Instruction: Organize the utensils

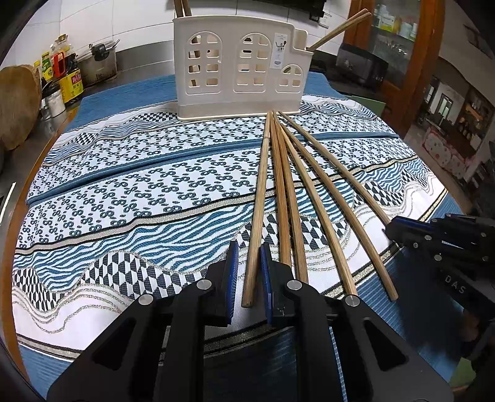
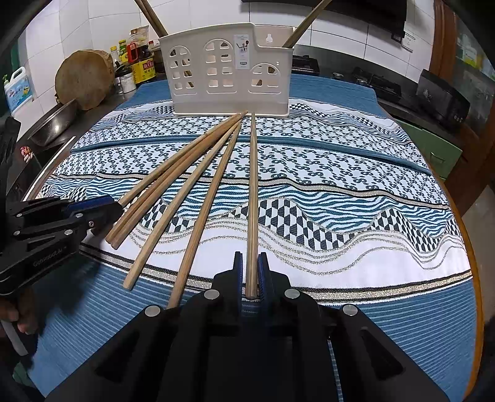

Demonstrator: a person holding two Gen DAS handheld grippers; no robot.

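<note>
Several bamboo chopsticks fan out on the patterned blue-and-white cloth, tips toward a cream utensil holder. More chopsticks stand in the holder's ends. My left gripper straddles the thick end of the leftmost chopstick. Cloth shows between that chopstick and the left pad, so this gripper is open. My right gripper is closed narrowly around the rightmost chopstick, which lies flat. The right wrist view shows the left gripper at the far left, and the left wrist view shows the right gripper at the far right.
A round wooden block, bottles and tins, a metal bowl and a pot crowd the counter at the left. A stove and a black appliance sit at the back right. A hand holds the left gripper.
</note>
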